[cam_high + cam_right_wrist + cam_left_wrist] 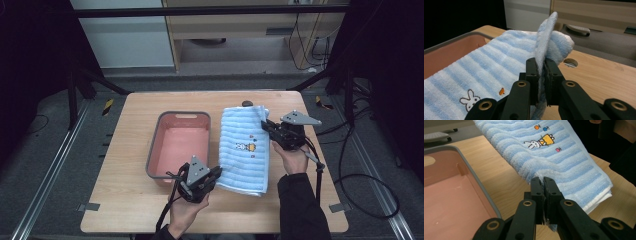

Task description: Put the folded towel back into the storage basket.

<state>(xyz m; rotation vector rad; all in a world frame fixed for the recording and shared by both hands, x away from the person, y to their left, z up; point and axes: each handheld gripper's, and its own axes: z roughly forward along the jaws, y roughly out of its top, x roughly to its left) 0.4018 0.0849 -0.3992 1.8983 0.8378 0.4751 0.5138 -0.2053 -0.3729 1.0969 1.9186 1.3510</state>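
A folded light-blue striped towel point(245, 147) with a small rabbit picture lies on the wooden table point(130, 210), right of a pink basin point(177, 145). My left gripper point(216, 175) is shut on the towel's near left corner point(541, 176). My right gripper point(266, 124) is shut on the far right corner, and that corner point(546, 32) stands up between its jaws. In the left gripper view the rabbit picture point(540, 142) lies ahead of the jaws.
The pink basin point(451, 195) with a grey rim is empty and sits just left of the towel. A round hole point(570, 62) is in the tabletop beyond the towel's far end. Black cables trail off the table's right side.
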